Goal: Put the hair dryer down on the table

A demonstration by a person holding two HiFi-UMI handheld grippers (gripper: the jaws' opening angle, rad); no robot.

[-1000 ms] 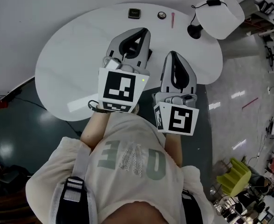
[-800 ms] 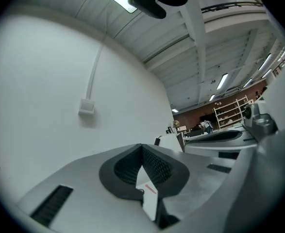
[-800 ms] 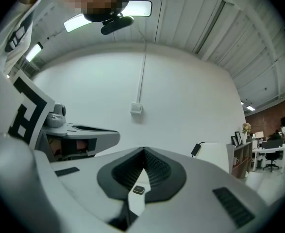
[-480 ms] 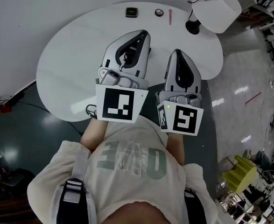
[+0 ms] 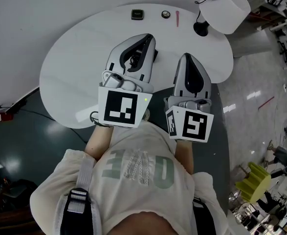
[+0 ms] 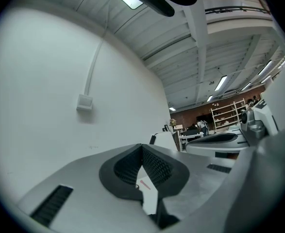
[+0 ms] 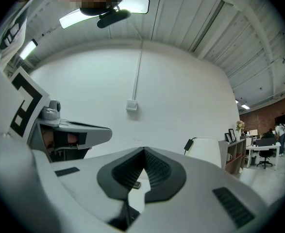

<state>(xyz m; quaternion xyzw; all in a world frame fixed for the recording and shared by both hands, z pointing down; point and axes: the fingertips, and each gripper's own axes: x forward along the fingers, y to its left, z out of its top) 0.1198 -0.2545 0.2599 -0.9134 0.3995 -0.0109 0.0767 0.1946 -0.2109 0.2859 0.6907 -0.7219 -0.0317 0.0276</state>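
White oval table [image 5: 65, 77] stands on glossy grey floor [image 5: 251, 97].

The table [image 5: 70, 72] top is white, smooth and glossy, with a pale glare across it; the dark floor [image 5: 16, 146] beside it shines as well (ceiling lights mirror in it); the shells of the left gripper [image 5: 147, 37] and the right gripper [image 5: 186, 57] look like smooth grey satin plastic; their pads [image 6: 157, 168] are black, matt and finely ribbed; the person's shirt [image 5: 138, 165] is pale, soft cloth; the wall [image 7: 132, 76] is matt white.
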